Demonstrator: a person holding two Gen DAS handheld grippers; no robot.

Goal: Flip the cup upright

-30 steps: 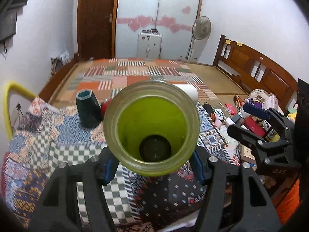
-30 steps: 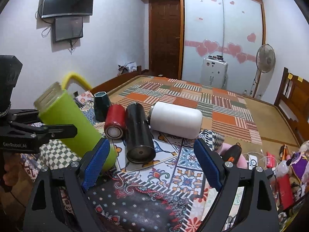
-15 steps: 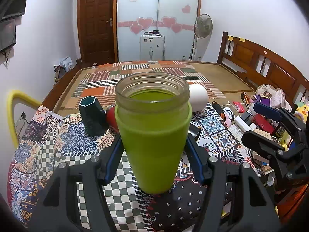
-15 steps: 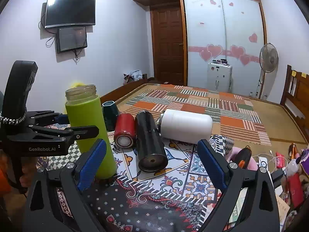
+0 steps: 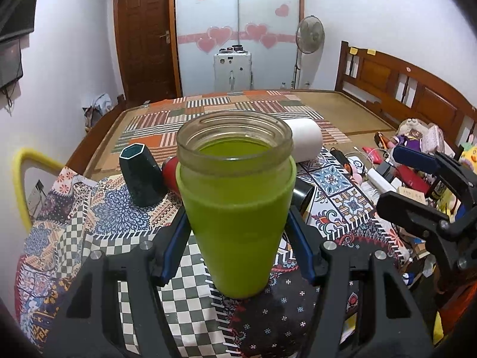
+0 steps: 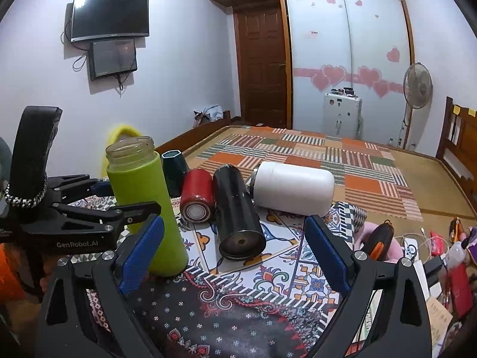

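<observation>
The green cup (image 5: 235, 208) stands upright on the patterned cloth (image 5: 98, 214) covering the desk, its clear threaded mouth facing up and no lid on it. The left hand-held gripper (image 5: 237, 238) brackets the cup's lower body, a blue pad (image 5: 174, 241) on either side; whether the pads press the wall or stand just off it cannot be told from the left wrist view, and the right wrist view shows only the near black finger crossing in front of the cup, so its grip state cannot be confirmed. The right hand-held gripper (image 6: 235, 253) is spread wide and grasps nothing, its blue pads well apart, hovering over the cloth to the right of the cup. Behind the cup a dark teal cup (image 6: 174, 168) stands on the cloth. Beside it a red cup (image 6: 197, 195), a black flask (image 6: 238, 211) and a white flask (image 6: 293, 188) all lie on their sides, the red and black ones touching along their length. Small clutter (image 5: 387, 173) sits at the desk's right edge.
</observation>
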